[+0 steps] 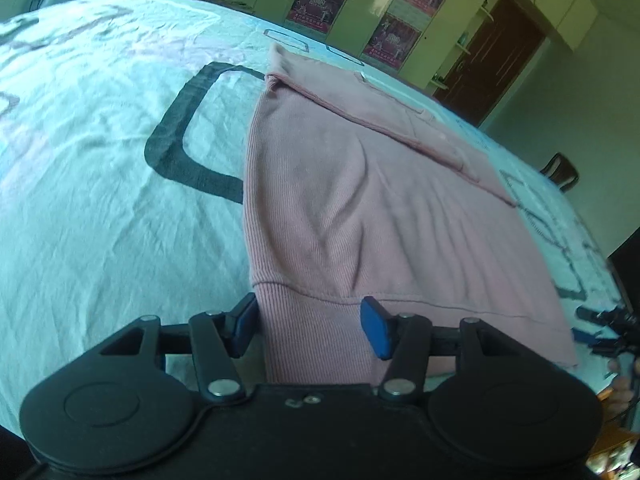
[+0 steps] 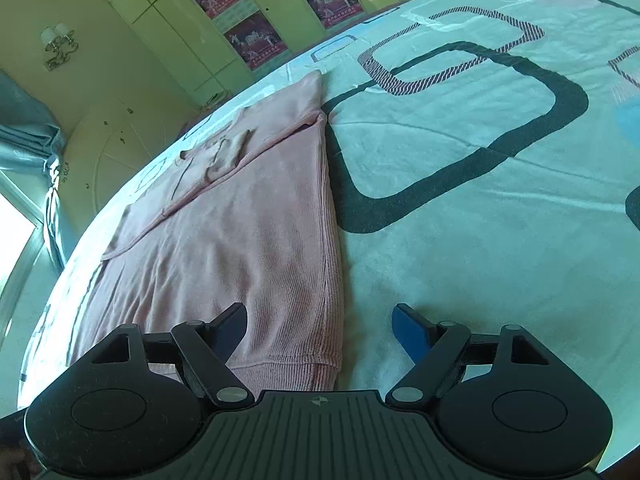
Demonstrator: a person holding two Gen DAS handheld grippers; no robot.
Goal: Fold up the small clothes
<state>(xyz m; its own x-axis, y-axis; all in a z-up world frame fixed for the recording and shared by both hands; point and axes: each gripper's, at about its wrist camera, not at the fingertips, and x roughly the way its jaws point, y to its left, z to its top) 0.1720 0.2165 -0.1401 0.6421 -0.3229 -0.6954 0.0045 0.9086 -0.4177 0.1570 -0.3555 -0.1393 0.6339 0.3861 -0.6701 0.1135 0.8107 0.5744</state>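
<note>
A pink ribbed knit top (image 1: 360, 208) lies flat on the bed, with a folded layer across its far part. Its ribbed hem is nearest me. My left gripper (image 1: 310, 328) is open, its blue pads (image 1: 376, 330) straddling the hem's left corner, low over the cloth. In the right wrist view the same top (image 2: 240, 240) lies left of centre. My right gripper (image 2: 320, 334) is open and straddles the hem's right corner, one finger over the cloth, the other over bare sheet. The other gripper shows at the left view's right edge (image 1: 608, 328).
The bed is covered by a pale sheet with dark rounded-square prints (image 2: 480, 140). Wardrobes with posters (image 1: 384, 20) stand behind the bed. A brown door (image 1: 492, 60) is at the far right. A curtain and window (image 2: 24, 160) are on the left.
</note>
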